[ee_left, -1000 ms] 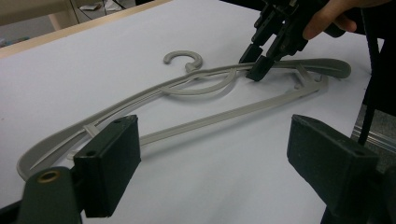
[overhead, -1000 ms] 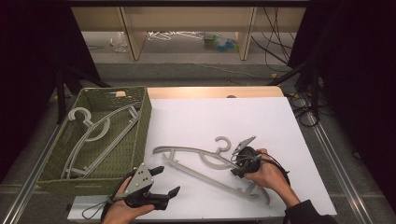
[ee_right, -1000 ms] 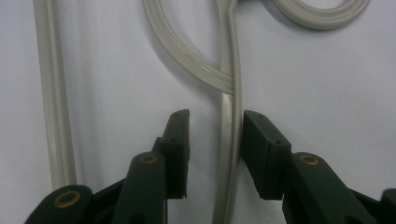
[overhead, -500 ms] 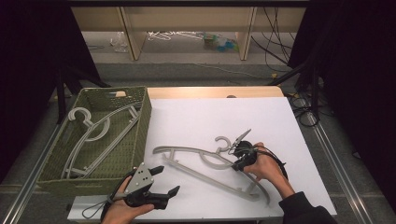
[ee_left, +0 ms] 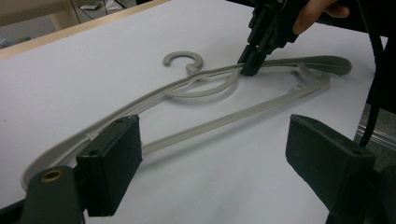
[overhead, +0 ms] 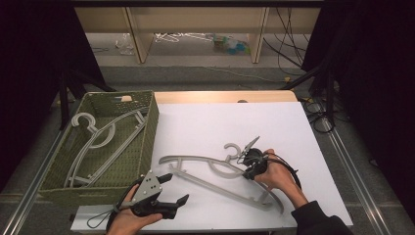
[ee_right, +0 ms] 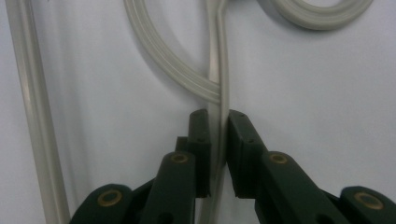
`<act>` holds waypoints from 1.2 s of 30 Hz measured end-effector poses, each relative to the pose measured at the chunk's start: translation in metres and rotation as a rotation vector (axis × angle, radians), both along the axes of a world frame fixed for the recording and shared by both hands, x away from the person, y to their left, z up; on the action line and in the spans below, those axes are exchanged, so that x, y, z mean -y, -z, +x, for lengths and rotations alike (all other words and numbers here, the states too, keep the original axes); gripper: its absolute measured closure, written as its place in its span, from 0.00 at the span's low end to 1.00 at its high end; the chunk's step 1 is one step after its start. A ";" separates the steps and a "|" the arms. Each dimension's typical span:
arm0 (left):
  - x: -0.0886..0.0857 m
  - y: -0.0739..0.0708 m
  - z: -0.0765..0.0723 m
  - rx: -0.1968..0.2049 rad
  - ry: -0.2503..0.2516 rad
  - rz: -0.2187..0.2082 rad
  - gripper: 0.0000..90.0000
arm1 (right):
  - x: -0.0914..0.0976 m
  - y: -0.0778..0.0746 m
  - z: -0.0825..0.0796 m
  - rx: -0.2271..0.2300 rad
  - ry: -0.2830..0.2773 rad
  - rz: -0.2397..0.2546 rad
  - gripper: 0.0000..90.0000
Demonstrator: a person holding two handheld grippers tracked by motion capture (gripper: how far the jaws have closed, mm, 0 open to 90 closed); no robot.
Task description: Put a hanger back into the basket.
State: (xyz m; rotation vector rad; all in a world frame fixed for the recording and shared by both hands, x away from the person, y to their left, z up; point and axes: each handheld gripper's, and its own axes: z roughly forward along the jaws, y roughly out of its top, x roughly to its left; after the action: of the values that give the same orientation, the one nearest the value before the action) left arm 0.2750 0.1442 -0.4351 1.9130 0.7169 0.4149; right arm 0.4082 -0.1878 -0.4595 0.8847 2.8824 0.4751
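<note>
Nearest, at table's front edge: left gripper (overhead: 169,191) in a hand, jaws spread wide w/ nothing between them, pointing toward the grey hanger (overhead: 215,171). From left gripper view, hanger's near shoulder end lying just past the left jaw, not touched.

Mid-table, on white sheet (overhead: 215,122): hanger lying flat, hook (ee_left: 183,59) toward far side. Right gripper (overhead: 246,172) come down on top arm just beside the hook, jaws just closed, now clenched on that thin arm; in right gripper view (ee_right: 217,154) the grey rib pinched between both black pads.

Further left: green woven basket (overhead: 151,122) at table's left, w/ other grey hangers (overhead: 105,139) lying inside.

Far back: wooden shelf unit (overhead: 195,29) on floor, clutter underneath too small to tell.
</note>
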 end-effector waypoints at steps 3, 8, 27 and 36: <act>0.000 -0.001 0.002 0.005 -0.003 0.001 0.21 | -0.002 -0.002 -0.002 0.038 -0.037 -0.019 0.91; 0.007 -0.004 0.011 -0.005 -0.009 0.000 0.21 | 0.000 -0.017 -0.009 0.092 -0.104 -0.034 0.91; 0.057 0.001 0.077 -0.136 0.048 0.115 0.29 | -0.008 -0.054 -0.053 0.266 -0.288 -0.083 0.91; 0.067 0.001 0.084 -0.155 0.125 0.169 0.40 | -0.018 -0.062 -0.064 0.311 -0.338 -0.102 0.91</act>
State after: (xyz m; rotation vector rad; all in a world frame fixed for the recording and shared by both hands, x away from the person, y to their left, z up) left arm 0.3585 0.0775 -0.4365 2.1548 0.6755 0.2573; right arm 0.3441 -0.1697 -0.3974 0.2762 2.7365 0.4408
